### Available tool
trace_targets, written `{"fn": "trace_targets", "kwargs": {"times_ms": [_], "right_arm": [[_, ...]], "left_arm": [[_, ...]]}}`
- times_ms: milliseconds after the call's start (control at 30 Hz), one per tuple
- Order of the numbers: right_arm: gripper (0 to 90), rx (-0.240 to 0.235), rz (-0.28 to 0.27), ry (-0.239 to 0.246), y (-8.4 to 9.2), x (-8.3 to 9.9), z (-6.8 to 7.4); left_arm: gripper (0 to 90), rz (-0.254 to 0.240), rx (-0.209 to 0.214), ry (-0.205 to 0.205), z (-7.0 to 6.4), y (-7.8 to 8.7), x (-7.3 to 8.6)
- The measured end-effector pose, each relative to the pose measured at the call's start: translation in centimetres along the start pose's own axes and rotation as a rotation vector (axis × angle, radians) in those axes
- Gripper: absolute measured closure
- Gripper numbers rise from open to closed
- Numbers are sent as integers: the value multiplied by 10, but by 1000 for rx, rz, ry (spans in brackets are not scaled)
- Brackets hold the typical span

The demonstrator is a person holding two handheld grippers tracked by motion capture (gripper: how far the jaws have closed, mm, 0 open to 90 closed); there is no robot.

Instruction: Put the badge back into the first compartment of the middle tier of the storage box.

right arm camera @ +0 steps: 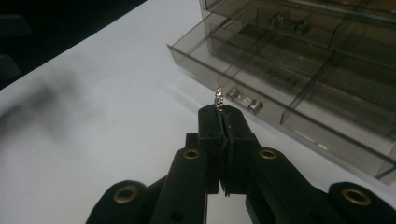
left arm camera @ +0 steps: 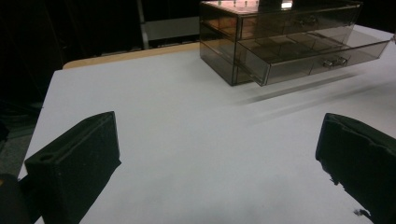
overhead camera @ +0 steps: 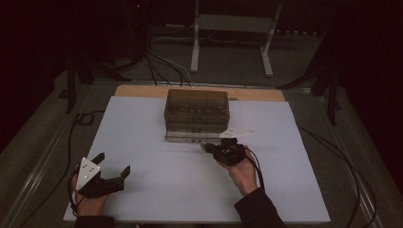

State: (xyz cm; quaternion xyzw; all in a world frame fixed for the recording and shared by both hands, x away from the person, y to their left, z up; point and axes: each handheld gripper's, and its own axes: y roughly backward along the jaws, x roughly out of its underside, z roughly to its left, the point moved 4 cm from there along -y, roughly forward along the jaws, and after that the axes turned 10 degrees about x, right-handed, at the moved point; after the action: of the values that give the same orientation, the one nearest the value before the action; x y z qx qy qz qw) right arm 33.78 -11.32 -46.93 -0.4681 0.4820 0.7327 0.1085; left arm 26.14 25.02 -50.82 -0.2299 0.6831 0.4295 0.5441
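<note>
- The white table top (overhead camera: pixel 157 190) spans most of my high view, with a strip of bare wood at its far edge and dark floor, cables and a pale metal stand (overhead camera: pixel 231 35) beyond it.
- A smoky see-through drawer cabinet (overhead camera: pixel 197 114) stands near the far middle of the table; nothing else lies on the surface between it and me.
- Its bottom drawer (left arm camera: pixel 322 58) is pulled out toward me; my left gripper view shows that plainly from the side, with dividers inside and a small metal pull on the front, while from above the drawer reads as a thin ledge.
- My left gripper (overhead camera: pixel 113 172) rests at the near left corner, well apart from the cabinet, its jaws spread wide with bare table between them.
- My right gripper (overhead camera: pixel 207 147) sits just in front of the open drawer, jaws pressed together.
- From my right gripper view I see the tips pinching a tiny silvery piece, likely an earring (right arm camera: pixel 218 100), held upright just before the drawer's pull (right arm camera: pixel 243 101); I cannot tell whether they touch.
- From above that piece is too small to make out.
</note>
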Motion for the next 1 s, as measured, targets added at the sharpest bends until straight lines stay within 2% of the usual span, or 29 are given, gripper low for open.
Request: {"fn": "trace_targets", "kwargs": {"times_ms": [567, 1000], "right_arm": [[879, -17, -39, -42, -8, -20, -1], [880, -12, -53, -64, -14, -32, -2]], "left_arm": [[5, 7, 0, -4, 0, -2, 0], [5, 9, 0, -4, 0, -3, 0]]}}
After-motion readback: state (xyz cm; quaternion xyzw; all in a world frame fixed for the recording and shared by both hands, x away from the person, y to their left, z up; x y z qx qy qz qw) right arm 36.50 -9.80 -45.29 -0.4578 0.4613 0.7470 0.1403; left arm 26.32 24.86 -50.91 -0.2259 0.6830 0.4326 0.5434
